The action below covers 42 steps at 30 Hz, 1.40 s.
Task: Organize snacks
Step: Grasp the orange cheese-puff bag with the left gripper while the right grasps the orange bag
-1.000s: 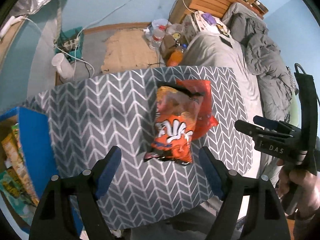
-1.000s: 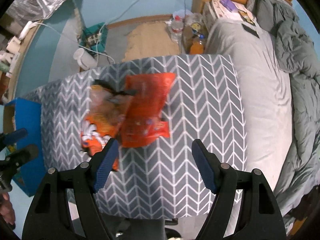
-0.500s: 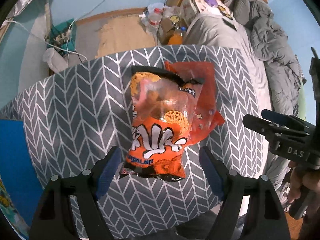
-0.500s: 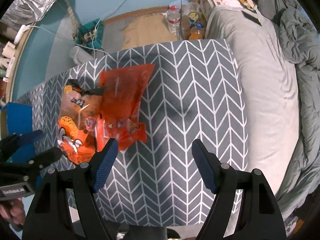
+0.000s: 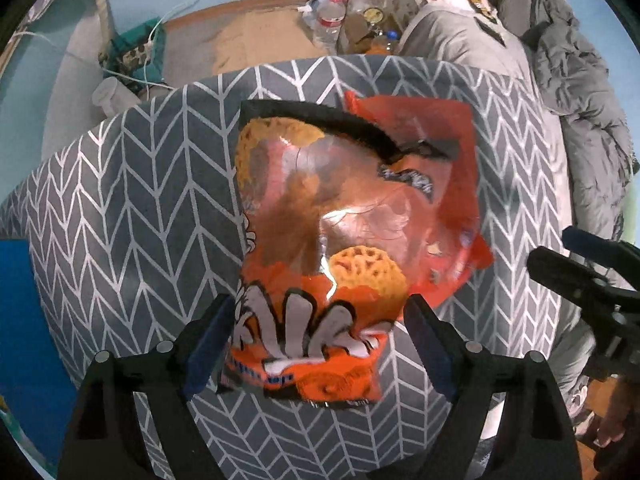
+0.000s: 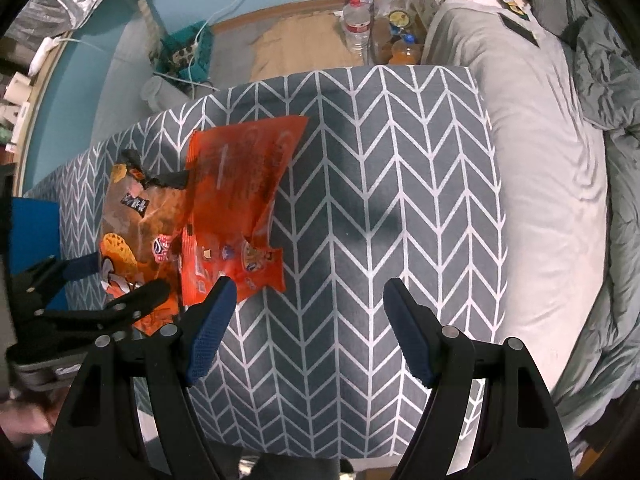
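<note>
Now the left gripper (image 5: 318, 332), jaws just widening and released, straddles the orange snack bag (image 5: 316, 248) on the table (image 5: 132, 208); the red bag (image 6: 236, 200) lies at its three o'clock; right gripper (image 6: 306, 328) released.

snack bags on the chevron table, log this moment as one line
left gripper: open, jaws just widened, straddling orange snack bag | right gripper: open, empty, over table | red bag: partly under orange bag

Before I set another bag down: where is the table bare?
Bare between the red bag and the table's bed-side edge, under the right gripper. Crowded on the other side: orange bag, left gripper over it.
</note>
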Each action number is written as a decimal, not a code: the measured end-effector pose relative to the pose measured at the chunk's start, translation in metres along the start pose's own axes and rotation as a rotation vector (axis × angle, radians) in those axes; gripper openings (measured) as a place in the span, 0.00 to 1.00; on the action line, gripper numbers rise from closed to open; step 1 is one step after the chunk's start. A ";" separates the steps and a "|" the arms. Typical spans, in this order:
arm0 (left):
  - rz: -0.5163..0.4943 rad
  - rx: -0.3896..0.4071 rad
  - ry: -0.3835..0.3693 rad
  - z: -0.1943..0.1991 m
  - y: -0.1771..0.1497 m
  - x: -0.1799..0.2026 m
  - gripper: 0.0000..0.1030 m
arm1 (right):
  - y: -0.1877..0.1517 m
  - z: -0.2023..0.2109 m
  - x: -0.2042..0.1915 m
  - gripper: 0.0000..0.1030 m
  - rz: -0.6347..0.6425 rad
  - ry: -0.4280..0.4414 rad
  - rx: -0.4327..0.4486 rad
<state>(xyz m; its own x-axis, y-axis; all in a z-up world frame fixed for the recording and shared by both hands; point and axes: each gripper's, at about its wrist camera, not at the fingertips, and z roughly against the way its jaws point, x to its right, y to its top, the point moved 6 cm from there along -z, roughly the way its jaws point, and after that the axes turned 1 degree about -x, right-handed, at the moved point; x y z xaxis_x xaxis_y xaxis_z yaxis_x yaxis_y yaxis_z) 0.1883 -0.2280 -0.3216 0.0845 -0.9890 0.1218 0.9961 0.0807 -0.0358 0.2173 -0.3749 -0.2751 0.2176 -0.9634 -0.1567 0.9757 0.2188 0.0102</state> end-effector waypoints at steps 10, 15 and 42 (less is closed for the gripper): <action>-0.029 0.019 -0.016 -0.007 -0.001 -0.012 0.66 | 0.017 -0.013 -0.016 0.76 0.015 0.033 -0.021; -0.010 0.026 -0.007 0.001 -0.005 -0.028 0.55 | 0.029 -0.024 -0.030 0.77 -0.014 0.083 -0.027; 0.146 0.004 -0.030 0.013 -0.033 -0.111 0.53 | 0.052 -0.089 -0.086 0.79 0.058 -0.168 -0.079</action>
<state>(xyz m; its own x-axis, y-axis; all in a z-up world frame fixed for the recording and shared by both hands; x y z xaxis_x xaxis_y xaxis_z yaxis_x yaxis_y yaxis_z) 0.1463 -0.1193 -0.3211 0.2294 -0.9625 0.1449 0.9732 0.2242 -0.0516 0.2472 -0.2670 -0.3488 0.2811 -0.9596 0.0088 0.9579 0.2800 -0.0641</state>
